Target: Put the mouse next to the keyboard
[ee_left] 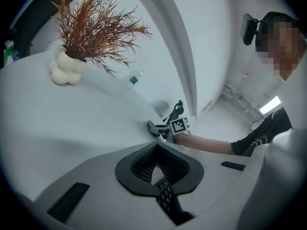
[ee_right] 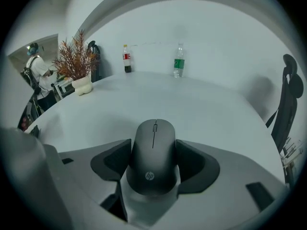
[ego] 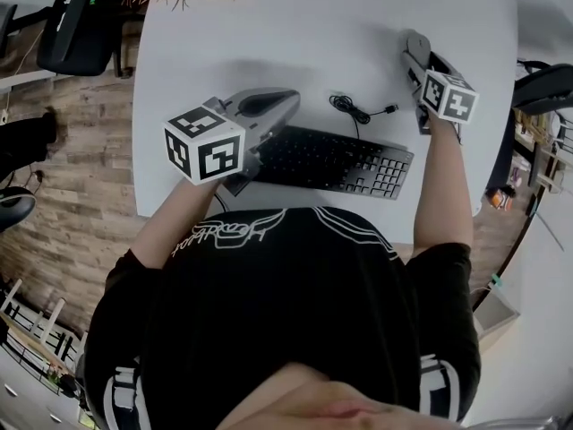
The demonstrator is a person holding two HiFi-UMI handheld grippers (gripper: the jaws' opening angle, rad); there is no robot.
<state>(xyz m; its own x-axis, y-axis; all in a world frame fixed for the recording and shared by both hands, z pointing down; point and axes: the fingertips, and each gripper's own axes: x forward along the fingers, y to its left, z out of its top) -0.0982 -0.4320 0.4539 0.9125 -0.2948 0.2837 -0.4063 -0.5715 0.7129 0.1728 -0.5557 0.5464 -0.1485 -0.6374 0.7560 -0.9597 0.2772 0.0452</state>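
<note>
Both jaws of the right gripper [ee_right: 153, 158] are pressed on the flanks of the mouse [ee_right: 154, 133], one dark pad on each side. Its rear hump is toward the camera and its buttons point away to 12 o'clock. In the head view the mouse is held at about 1 o'clock from the keyboard [ego: 340, 161], well apart from its right end, over the white worktop [ego: 269, 25]. Whether it rests on the surface or is lifted cannot be told. A loose cable [ego: 358, 110] lies at 12 o'clock of the keyboard. The left gripper [ee_left: 156, 169] is pressed together on nothing and hangs over the keyboard's left end.

The mouse is judged light, rigid and smooth-shelled, so slipping is likelier than crushing. A hold across the waist, where the sides run nearly parallel, is judged the right one, and a moderate squeeze should be enough. The worktop just beside the keyboard's right end, at 3 o'clock of it, is judged the likely place for it.
</note>
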